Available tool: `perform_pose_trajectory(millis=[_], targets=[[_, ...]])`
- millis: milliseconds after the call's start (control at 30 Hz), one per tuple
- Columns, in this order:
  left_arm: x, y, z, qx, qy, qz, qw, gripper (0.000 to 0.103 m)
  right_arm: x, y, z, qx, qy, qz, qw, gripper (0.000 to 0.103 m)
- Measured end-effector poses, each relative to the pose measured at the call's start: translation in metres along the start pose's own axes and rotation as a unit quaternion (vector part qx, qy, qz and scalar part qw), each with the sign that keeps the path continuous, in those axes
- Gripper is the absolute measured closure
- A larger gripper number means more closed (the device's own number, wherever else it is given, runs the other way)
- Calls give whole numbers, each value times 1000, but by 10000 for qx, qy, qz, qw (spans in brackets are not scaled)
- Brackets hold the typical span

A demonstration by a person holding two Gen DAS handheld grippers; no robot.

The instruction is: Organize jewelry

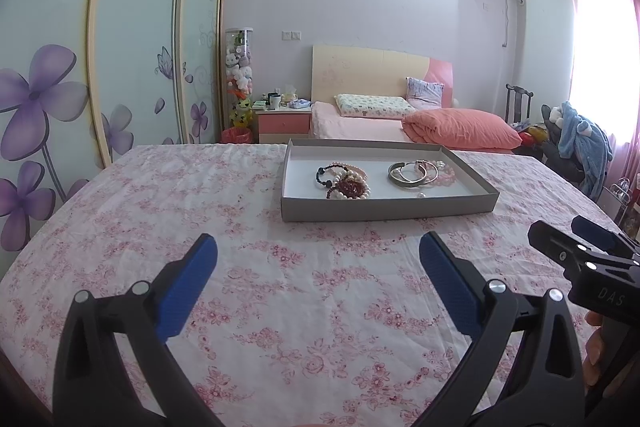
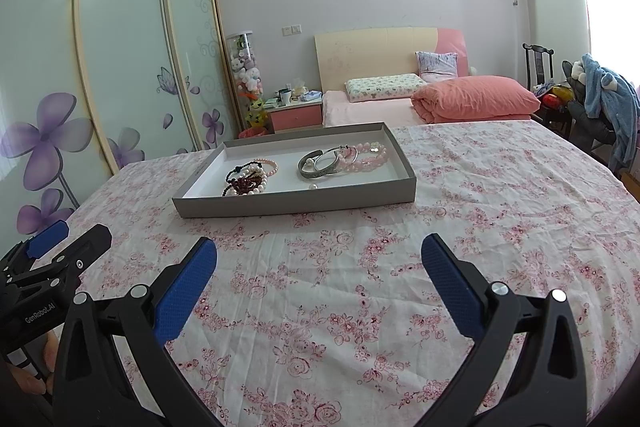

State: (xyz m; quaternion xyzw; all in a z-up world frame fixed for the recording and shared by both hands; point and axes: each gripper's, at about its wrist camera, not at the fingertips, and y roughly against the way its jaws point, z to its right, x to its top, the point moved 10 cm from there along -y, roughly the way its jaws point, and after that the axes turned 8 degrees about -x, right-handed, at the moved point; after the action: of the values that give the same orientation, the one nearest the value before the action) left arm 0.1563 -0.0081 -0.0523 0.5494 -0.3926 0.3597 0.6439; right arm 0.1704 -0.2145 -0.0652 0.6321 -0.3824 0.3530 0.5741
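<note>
Left wrist view: the left gripper [image 1: 318,251] hovers empty over the floral bedspread [image 1: 168,211], its 2 blue fingers spread wide. The grey tray [image 1: 384,205] lies ahead and slightly to the right, its long axis running left to right across the view. Inside it, a heap of bead bracelets [image 1: 344,181] sits left of the silver bangles [image 1: 408,173], which touch the pink bracelets [image 1: 444,173]; 1 loose pearl [image 1: 421,195] lies near the front wall. The right gripper shows only in part at the right edge.

Right wrist view: the right gripper [image 2: 319,253] is likewise spread wide and empty. From here the tray sits ahead and to the left, its long axis angled, the right end farther away. This view shows the bangles' overlap with the pink bracelets more clearly. Neither gripper looks clearly nearer; the bead heap seems to fall to the left one, the bangles to the right.
</note>
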Motion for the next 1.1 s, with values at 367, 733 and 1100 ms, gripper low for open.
perform_pose_trajectory(millis=[367,733,1100], targets=[[-2,-1,2,-13,-3,-15,10000,4,1,-1,1,3,-3,-2,10000,2],[-5,-2,1,-20,11,-47,10000,4,0,0,0,3,-9,-3,10000,2],[-4,-2,0,-18,19,-54,10000,4,1,0,1,7,-12,-9,10000,2]])
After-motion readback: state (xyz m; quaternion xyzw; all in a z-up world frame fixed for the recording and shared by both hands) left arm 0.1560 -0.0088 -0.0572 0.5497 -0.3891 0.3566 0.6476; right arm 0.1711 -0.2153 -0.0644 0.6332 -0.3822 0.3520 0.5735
